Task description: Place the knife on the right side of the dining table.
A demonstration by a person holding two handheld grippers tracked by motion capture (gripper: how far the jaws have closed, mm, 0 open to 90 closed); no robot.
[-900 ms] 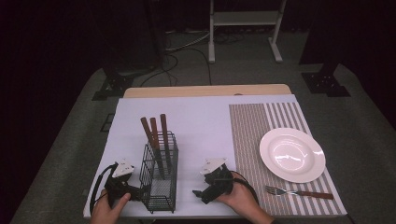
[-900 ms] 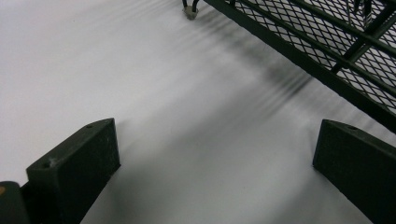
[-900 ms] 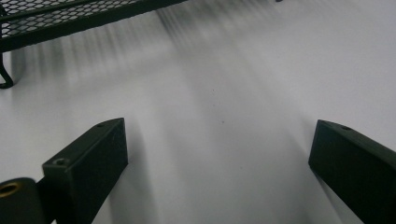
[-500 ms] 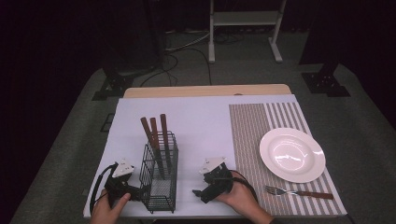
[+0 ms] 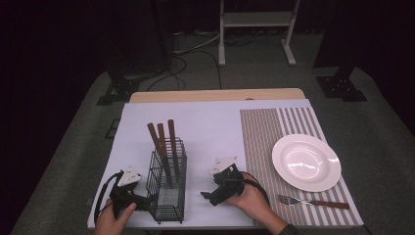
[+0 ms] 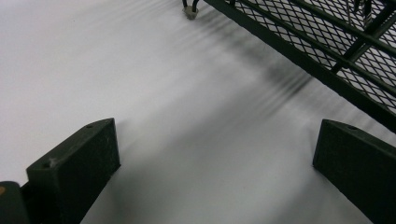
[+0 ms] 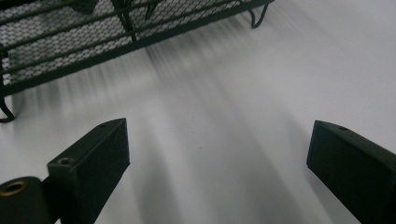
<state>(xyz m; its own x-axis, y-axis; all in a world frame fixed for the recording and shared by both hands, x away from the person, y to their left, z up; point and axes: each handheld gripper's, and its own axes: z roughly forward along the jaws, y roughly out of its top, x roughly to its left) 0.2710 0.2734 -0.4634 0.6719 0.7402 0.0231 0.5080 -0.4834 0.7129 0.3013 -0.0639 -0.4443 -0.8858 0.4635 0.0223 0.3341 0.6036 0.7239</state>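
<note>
A black wire-mesh caddy point(image 5: 168, 188) stands near the table's front edge, with three brown-handled utensils point(image 5: 164, 142) upright in it. My left gripper point(image 5: 142, 201) rests on the white table just left of the caddy, its jaws wide apart with only bare tabletop between them. In the left gripper view the caddy's base point(image 6: 327, 51) runs across the upper right. My right gripper point(image 5: 208, 197) lies to the right of the caddy, pointing toward it, jaws spread and holding nothing. In the right gripper view the caddy's mesh wall point(image 7: 93, 37) crosses the top.
A striped placemat point(image 5: 266, 147) covers the right side of the table. On it sit a white plate point(image 5: 306, 161) and, closer to the front edge, a fork point(image 5: 313, 201) with a brown handle. A cable trails from each gripper.
</note>
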